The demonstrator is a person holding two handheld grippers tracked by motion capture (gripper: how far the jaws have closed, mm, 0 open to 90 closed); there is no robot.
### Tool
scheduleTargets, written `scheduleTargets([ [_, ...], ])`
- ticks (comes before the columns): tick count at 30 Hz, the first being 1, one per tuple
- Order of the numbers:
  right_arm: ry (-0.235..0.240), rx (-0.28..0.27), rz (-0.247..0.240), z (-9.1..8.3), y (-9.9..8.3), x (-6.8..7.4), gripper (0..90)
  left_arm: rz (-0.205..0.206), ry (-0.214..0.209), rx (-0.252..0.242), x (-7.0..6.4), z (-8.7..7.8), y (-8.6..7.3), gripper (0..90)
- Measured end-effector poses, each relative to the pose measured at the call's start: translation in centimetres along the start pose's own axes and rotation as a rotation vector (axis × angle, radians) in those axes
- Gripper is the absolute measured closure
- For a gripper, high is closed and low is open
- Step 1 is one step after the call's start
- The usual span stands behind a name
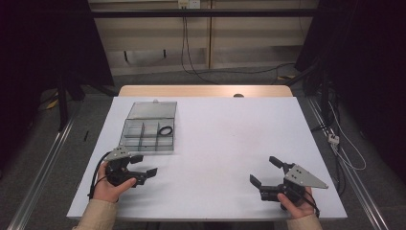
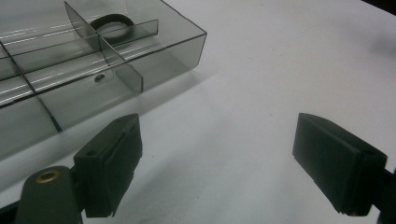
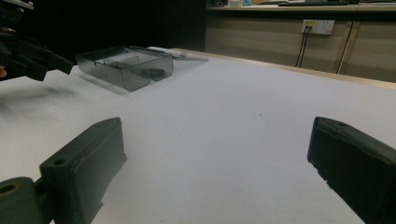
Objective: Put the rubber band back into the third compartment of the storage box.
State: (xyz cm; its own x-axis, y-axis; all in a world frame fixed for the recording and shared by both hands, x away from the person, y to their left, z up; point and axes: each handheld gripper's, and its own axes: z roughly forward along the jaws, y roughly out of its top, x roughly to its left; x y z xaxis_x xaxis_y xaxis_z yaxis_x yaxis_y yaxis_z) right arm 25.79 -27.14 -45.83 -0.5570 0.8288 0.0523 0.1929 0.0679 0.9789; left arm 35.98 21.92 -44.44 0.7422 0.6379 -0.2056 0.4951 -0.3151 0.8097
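Observation:
A smoky clear compartment box lies open at the table's left, its lid folded back behind it. A black ring rests in the box's far right compartment. My left gripper is open and holds nothing, just in front of the box. In the left gripper view the box's wall and the ring lie beyond my left gripper. My right gripper is open over bare table at the front right. From the right gripper view, past my right gripper, the box stands far off.
The white table is bare between the two grippers. Beyond its far wooden edge, cables run across the floor. A rail runs along the floor at the left. The left gripper shows in the right gripper view's top left.

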Motion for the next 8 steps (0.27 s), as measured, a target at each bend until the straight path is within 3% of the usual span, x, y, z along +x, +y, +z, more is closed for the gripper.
scheduleTargets([
  [8,-0.002,0.004,0.003,0.01,0.00,-0.08,3.3,0.017,0.002,0.004,-0.28,0.13,-0.15,15.1],
])
